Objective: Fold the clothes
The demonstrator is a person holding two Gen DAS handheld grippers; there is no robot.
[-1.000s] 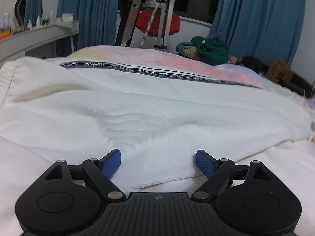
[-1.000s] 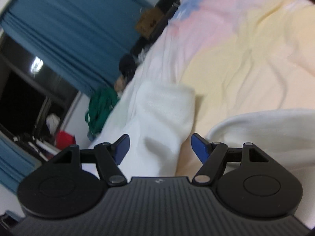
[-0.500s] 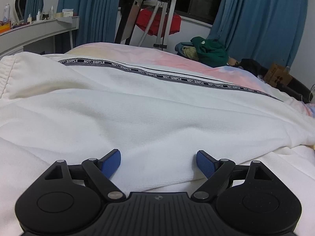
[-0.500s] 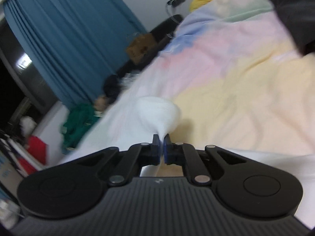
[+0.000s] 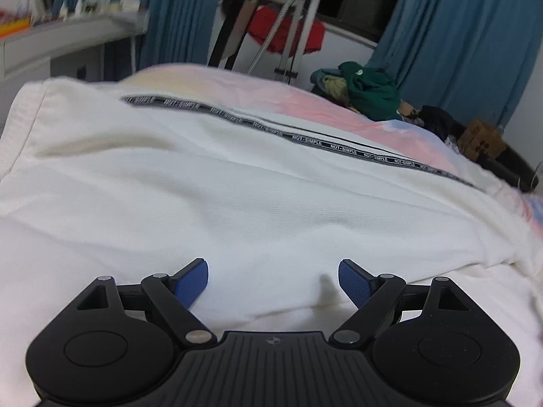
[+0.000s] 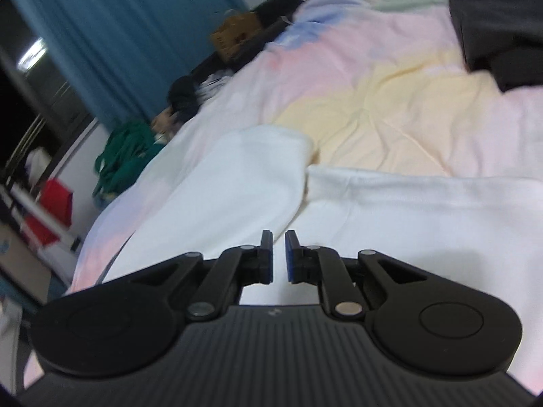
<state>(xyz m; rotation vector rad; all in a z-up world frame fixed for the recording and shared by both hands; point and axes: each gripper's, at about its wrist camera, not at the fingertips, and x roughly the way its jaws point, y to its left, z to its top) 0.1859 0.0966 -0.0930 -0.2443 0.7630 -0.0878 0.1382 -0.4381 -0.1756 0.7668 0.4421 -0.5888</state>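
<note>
White trousers (image 5: pixel 237 183) with a black lettered side stripe (image 5: pixel 339 147) lie spread on the bed. My left gripper (image 5: pixel 273 281) is open, low over the fabric near a fold edge, holding nothing. In the right wrist view the trousers' two leg ends (image 6: pixel 244 176) lie side by side on the pastel bedsheet (image 6: pixel 390 78). My right gripper (image 6: pixel 278 257) is nearly shut, its pads a narrow gap apart, just above the white fabric between the legs. I cannot tell whether cloth is pinched.
A dark folded garment (image 6: pixel 499 27) lies on the bed at the far right. Beyond the bed are blue curtains (image 5: pixel 468 34), a green clothes pile (image 5: pixel 370 90), a tripod with red cloth (image 5: pixel 285 30), a cardboard box (image 5: pixel 482 139) and a shelf (image 5: pixel 68 30) at left.
My right gripper shut on the leg end, then moved back along the leg with its pads slightly apart. The left gripper stayed open and shifted a little over the trousers.
</note>
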